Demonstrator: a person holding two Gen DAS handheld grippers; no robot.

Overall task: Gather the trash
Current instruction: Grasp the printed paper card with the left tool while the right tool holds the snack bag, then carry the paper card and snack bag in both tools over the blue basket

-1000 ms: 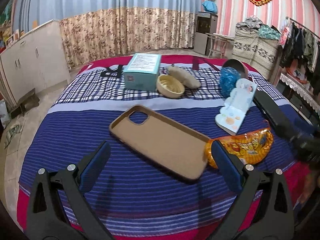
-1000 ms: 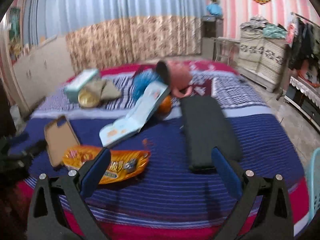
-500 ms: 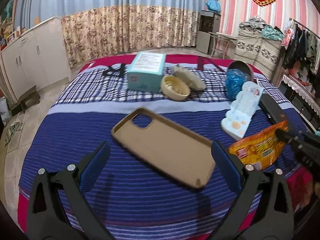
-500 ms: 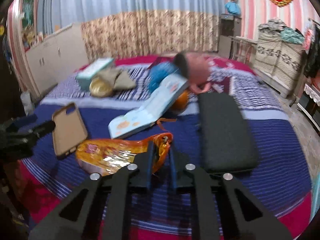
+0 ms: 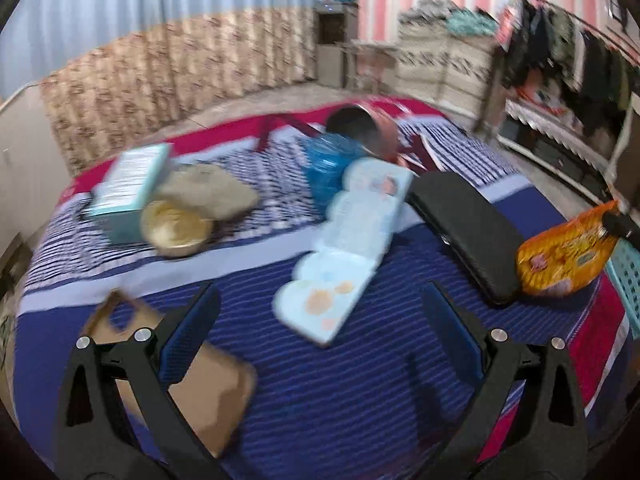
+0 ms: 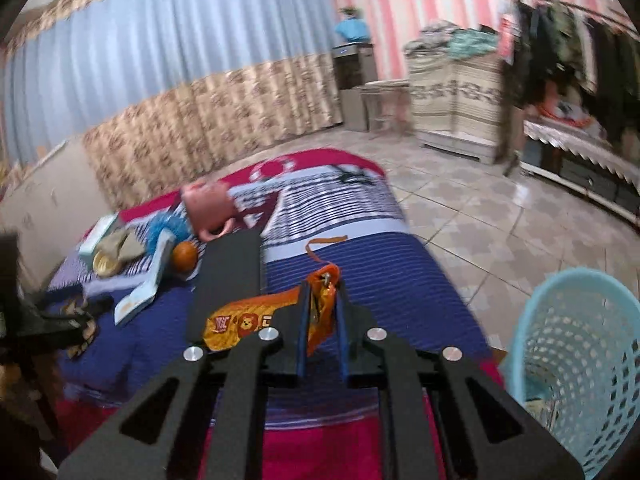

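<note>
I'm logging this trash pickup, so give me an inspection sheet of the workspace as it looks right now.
Surface: striped blue bedspread with red border.
Job's things: orange snack wrapper lifted off the bed; light blue mesh basket on the floor beside the bed.
Clutter: tan phone case, black case, pale blue card, teal box, yellow bowl, pink mug, orange ball.
Grippers: right hand-held gripper shut on the wrapper; left hand-held gripper open, holding nothing.
Cables: nothing seen.
Surroundings: curtains, clothes rack, tiled floor; blurred.
</note>
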